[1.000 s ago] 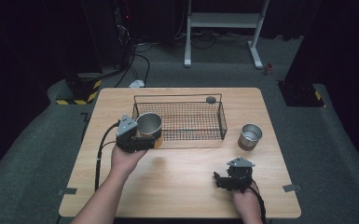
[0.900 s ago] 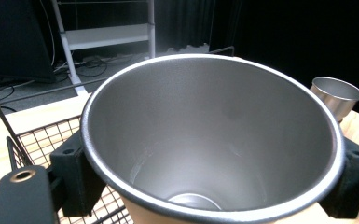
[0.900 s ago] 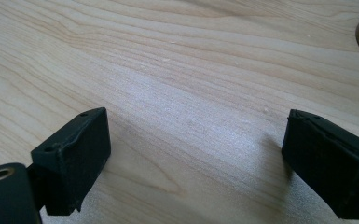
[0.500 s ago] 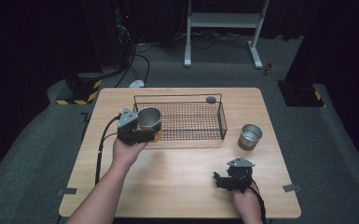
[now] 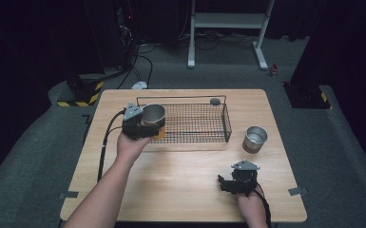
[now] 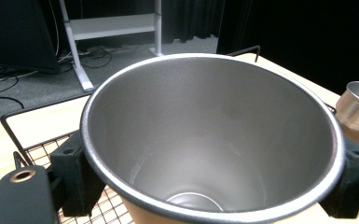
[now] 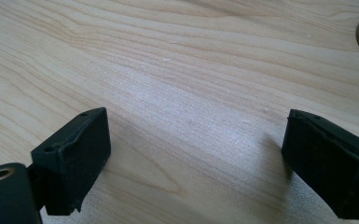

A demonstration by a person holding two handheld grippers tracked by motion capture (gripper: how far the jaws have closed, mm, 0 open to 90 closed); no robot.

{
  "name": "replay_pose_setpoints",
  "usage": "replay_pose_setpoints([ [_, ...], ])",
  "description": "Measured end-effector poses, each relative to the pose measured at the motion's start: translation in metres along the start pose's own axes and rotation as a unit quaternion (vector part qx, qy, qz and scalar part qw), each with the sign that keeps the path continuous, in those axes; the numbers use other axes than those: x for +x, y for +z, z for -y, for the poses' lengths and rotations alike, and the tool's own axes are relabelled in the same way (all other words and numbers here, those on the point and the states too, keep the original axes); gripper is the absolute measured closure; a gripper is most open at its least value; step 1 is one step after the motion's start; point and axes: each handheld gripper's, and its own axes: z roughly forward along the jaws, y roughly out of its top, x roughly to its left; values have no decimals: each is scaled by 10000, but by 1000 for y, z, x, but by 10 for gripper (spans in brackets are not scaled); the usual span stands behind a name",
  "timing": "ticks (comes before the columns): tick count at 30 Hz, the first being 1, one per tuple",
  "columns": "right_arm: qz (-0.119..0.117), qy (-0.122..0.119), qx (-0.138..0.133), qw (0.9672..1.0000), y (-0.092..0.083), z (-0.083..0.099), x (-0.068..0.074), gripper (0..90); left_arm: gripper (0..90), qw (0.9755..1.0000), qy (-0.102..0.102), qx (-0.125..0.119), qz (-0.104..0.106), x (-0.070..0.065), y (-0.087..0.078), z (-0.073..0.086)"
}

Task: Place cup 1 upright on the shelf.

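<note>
Wood grain runs under my right gripper (image 5: 228, 183) near the table's (image 5: 180, 190) front edge, jaws wide, empty. My left gripper (image 5: 145, 127) clamps a tapered steel cup (image 5: 153, 115) over the black wire basket's (image 5: 195, 124) left end.

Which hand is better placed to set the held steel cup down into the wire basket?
Left. Its tool already grips the shiny steel cup at the black wire basket's left end; the right tool rests open on the table, far away.
</note>
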Motion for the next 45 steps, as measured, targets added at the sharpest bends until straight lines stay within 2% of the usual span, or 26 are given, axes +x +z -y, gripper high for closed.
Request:
replay_pose_setpoints([
  [7,0,0,-1,10000,0,0,0,78,139,9997,-245,-50,-58,9,7,1],
  [21,-1,1,0,10000,0,0,0,78,139,9999,-41,20,-148,9,26,-15],
  [23,0,0,-1,10000,0,0,0,78,139,9998,-97,33,-157,12,30,-15],
  [25,0,2,0,10000,0,0,0,78,139,9996,-147,58,-243,15,36,-13],
  [29,0,3,-1,10000,0,0,0,78,139,9994,-211,76,-266,17,42,-12],
  [32,-1,5,-1,10000,0,0,0,78,139,9993,-184,46,-316,17,48,-9],
  [35,1,-11,4,10000,0,0,0,78,139,9992,-279,82,-289,17,54,-7],
  [45,1,-12,3,10000,0,0,0,78,139,9984,-276,350,-344,15,71,3],
])
